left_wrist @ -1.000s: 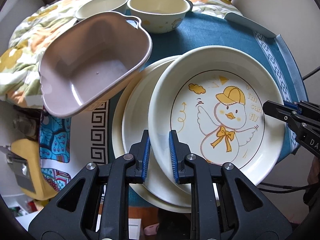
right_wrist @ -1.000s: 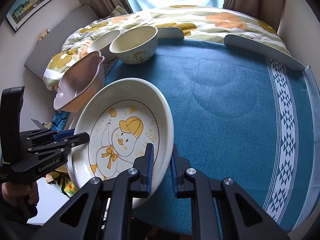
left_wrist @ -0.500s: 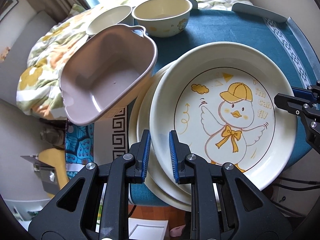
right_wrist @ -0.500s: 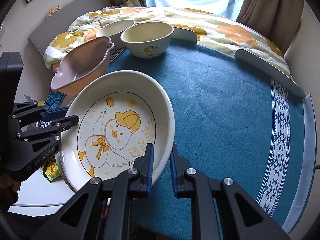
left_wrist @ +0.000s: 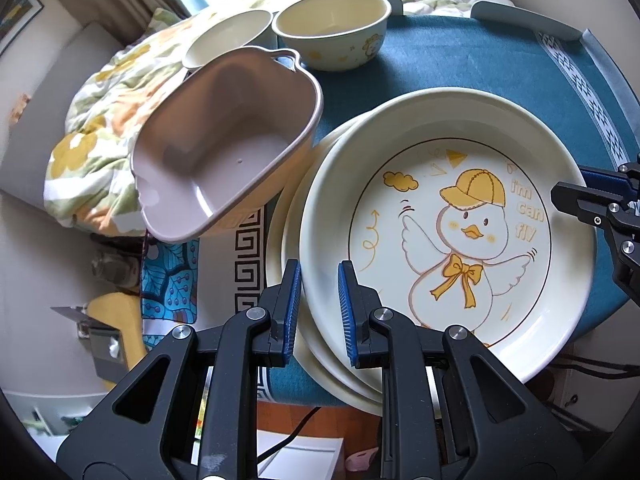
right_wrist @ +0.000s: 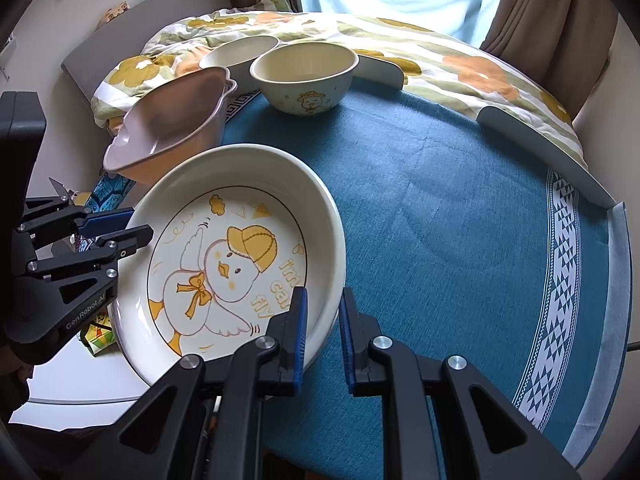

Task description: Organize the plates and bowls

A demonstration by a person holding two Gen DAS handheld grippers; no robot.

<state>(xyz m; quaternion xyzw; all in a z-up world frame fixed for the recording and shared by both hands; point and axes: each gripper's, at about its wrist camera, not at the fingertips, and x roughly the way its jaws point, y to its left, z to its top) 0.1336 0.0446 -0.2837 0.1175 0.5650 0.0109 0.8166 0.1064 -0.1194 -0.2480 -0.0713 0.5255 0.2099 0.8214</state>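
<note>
While both grippers clamp opposite edges of the duck plate (left_wrist: pixel 448 240), it sits atop a stack of plain cream plates (left_wrist: pixel 292 240) at the near-left part of the round table w/ the teal cloth (right_wrist: pixel 440 200). L gripper (left_wrist: pixel 319 312) has its blue pads narrow, pinching the plate's near-left rim: one pad outside the rim, the other inside the well. R gripper (right_wrist: pixel 322 336) does the same on the opposite rim, jaws narrow, rim between the pads. Each gripper shows at the frame edge in the other's cam. The plate has a cartoon duck in a yellow cap & bow, w/ "i'm can fly" lettering beside it. It looks tilted relative to the plates under it, whose rims peek out on its left side; can't tell if it touches them all round.

Pink square dish (left_wrist: pixel 228 140) w/ small handles sits just left of the stack, tipped at an angle, its rim close to the plates. Behind it, a cream bowl w/ a duck print (right_wrist: pixel 306 76) stands upright on the cloth, and a second plain cream bowl (right_wrist: pixel 240 50) is just beside it to the left, near the table edge. Floral bedding (right_wrist: pixel 440 56) lies beyond the table.
</note>
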